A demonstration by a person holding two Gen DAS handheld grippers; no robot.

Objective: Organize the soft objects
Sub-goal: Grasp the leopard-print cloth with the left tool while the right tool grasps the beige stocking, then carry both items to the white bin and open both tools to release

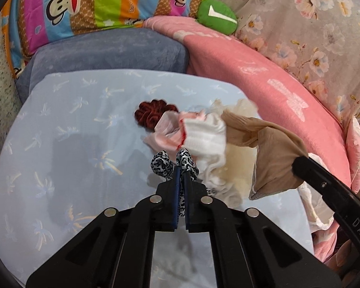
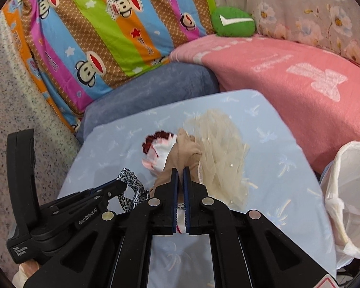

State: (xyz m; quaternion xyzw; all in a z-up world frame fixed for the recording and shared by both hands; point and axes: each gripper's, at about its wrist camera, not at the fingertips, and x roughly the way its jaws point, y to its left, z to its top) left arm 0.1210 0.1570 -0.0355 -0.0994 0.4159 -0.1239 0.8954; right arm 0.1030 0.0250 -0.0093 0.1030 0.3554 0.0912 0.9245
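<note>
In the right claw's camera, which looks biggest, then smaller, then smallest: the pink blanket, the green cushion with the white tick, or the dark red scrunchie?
1. Pink fleece blanket, easily the largest.
2. Green round cushion with the white tick.
3. Dark red velvet scrunchie, smallest, though socks cover part of it.
</note>
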